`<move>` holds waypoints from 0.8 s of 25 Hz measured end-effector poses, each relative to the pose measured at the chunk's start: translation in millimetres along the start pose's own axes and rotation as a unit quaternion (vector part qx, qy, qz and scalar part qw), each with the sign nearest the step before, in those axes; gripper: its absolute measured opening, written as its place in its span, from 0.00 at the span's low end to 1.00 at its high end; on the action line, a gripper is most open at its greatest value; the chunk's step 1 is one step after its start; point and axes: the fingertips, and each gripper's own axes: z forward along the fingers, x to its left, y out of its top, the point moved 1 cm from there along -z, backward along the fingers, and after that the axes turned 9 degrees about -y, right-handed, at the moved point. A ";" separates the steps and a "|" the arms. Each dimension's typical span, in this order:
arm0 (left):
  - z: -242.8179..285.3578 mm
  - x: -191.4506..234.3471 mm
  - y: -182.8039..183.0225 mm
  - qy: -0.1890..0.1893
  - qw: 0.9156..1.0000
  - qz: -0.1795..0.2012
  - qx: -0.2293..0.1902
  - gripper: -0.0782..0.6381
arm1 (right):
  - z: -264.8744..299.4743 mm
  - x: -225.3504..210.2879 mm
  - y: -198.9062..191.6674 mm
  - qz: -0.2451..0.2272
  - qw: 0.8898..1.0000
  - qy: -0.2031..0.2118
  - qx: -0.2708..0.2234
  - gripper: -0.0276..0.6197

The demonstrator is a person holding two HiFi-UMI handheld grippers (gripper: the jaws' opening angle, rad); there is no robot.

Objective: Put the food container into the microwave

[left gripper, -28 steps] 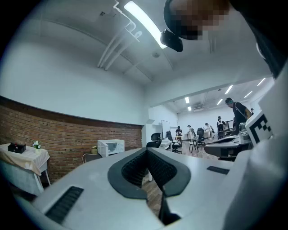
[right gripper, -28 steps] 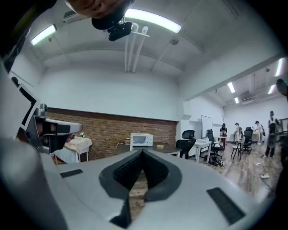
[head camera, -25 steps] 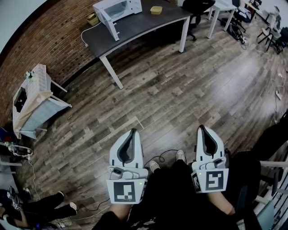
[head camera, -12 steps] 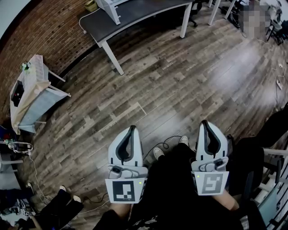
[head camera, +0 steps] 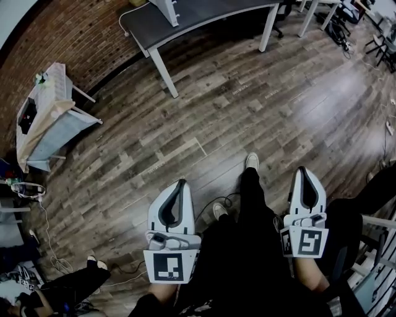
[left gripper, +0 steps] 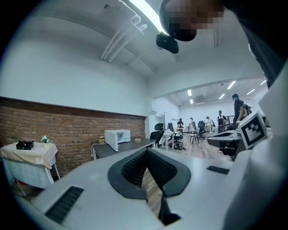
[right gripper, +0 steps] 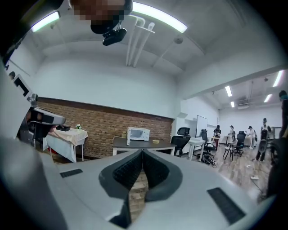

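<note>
The white microwave (right gripper: 138, 134) stands with its door swung open on a dark table (right gripper: 141, 144) by the brick wall, far ahead. A small yellowish food container (right gripper: 155, 141) sits on the table to its right. The left gripper view shows the microwave (left gripper: 117, 136) and the container (left gripper: 137, 140) too. In the head view only the table (head camera: 185, 18) shows at the top edge. My left gripper (head camera: 181, 182) and right gripper (head camera: 303, 171) hang low over the wooden floor, both shut and empty, far from the table. In their own views the left gripper (left gripper: 147, 149) and right gripper (right gripper: 142, 150) have meeting tips.
A cloth-covered side table (head camera: 46, 117) stands at the left by the brick wall. Cables (head camera: 46, 241) trail on the floor at the left. Office chairs (right gripper: 182, 140) and desks stand right of the table, with several people (right gripper: 263, 143) further off. Another person's legs (head camera: 68, 288) are at the bottom left.
The table and microwave have slid up towards the head view's top edge. The right gripper has shifted right and lower in the picture; a foot has stepped forward between the grippers.
</note>
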 end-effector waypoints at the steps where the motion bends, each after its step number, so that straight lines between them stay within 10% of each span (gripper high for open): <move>1: 2.1 5.0 1.2 0.006 1.000 0.004 0.002 0.11 | 7.1 -2.6 -3.2 0.001 1.000 0.000 0.002 0.14; 20: 267.4 -31.8 45.5 -0.063 0.997 0.027 0.024 0.11 | 211.6 -120.5 -17.4 0.026 0.999 -0.007 0.029 0.14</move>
